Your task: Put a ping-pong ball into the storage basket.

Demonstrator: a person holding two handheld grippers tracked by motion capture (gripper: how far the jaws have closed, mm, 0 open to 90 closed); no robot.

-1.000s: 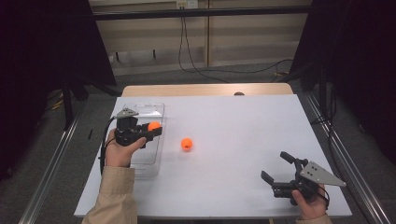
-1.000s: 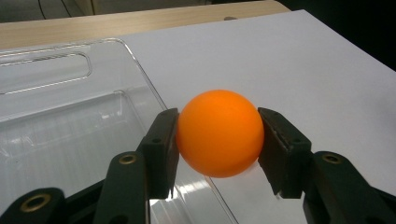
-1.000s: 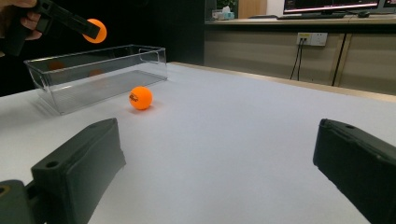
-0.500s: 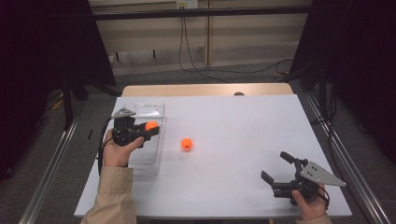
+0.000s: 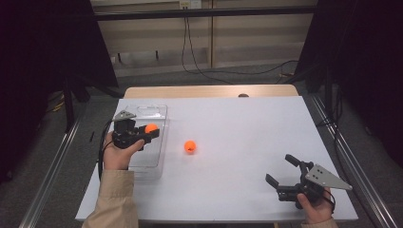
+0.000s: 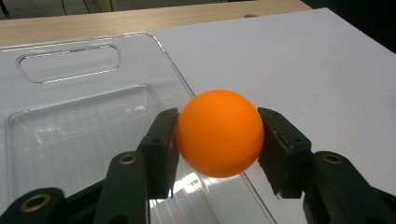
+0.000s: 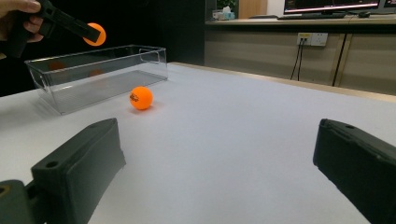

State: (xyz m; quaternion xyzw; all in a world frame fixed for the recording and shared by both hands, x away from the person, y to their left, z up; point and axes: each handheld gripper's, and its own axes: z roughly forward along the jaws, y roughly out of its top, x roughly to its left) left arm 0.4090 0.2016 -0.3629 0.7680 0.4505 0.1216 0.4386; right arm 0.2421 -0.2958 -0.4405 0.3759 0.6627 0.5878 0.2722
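My left gripper (image 5: pixel 150 129) is shut on an orange ball (image 5: pixel 151 128), held above the right side of a clear plastic bin (image 5: pixel 160 151). In the left gripper view both black pads (image 6: pixel 163 144) press the ball (image 6: pixel 219 133) from either side, with the bin's wall (image 6: pixel 70 121) beneath. A second orange ball (image 5: pixel 190 146) lies on the white table just right of the bin; it also sits next to the bin (image 7: pixel 93 74) in the right gripper view (image 7: pixel 141 98). My right gripper (image 5: pixel 279 168) rests near the front right edge, open with nothing between its fingers.
The white table (image 5: pixel 247 128) stretches between the bin and my right gripper. A wooden strip (image 5: pixel 209 91) runs along its far edge. Dark curtains and metal rails flank both sides, and cables lie on the floor beyond.
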